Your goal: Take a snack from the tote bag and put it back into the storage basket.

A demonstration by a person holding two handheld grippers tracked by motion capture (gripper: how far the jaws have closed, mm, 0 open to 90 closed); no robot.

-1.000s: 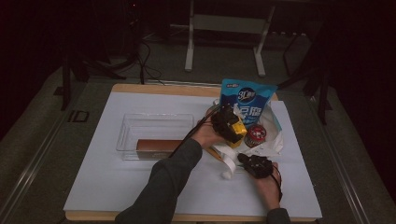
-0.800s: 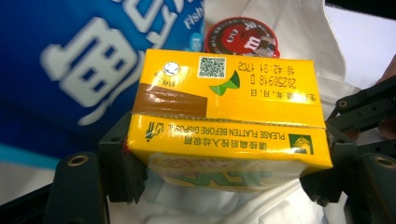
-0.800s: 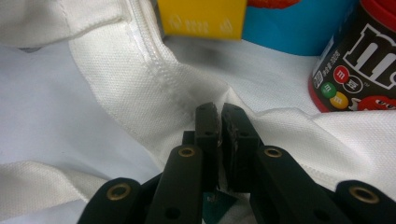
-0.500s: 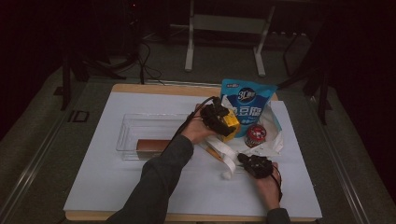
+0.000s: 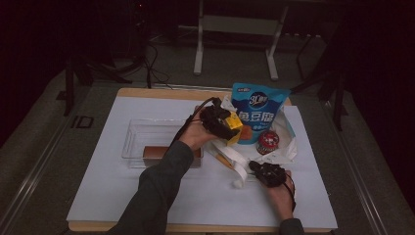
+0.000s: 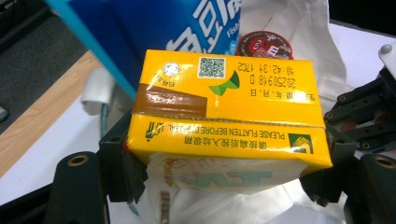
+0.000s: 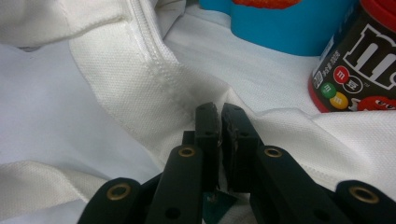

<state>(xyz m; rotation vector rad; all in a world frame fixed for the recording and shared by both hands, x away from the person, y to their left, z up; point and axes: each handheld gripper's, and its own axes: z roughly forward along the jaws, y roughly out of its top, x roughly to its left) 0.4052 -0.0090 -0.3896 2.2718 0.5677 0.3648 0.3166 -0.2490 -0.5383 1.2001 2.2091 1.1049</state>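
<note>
A yellow drink carton [image 6: 224,107] is clamped side to side in my left gripper [image 6: 224,175]. In the high view that gripper [image 5: 226,125] holds the carton [image 5: 235,128] in the air just left of the blue snack bag [image 5: 259,112]. The bag stands in a white cloth bag [image 5: 288,142] beside a red M&M's can [image 5: 267,142]. My right gripper [image 5: 260,170] rests on the cloth bag's near edge. In the right gripper view its jaws [image 7: 219,121] are pressed together on the white fabric [image 7: 140,74], with the can [image 7: 359,70] at the far right.
A clear plastic tray [image 5: 137,134] holding a brown block [image 5: 154,152] lies left of the left hand. White straps [image 5: 235,159] trail across the white mat [image 5: 107,196] between the two grippers. The wooden table edge [image 5: 161,92] runs along the back.
My left gripper has carried the yellow carton leftward, away from the blue bag and toward the clear tray. The right gripper has stayed in place.
</note>
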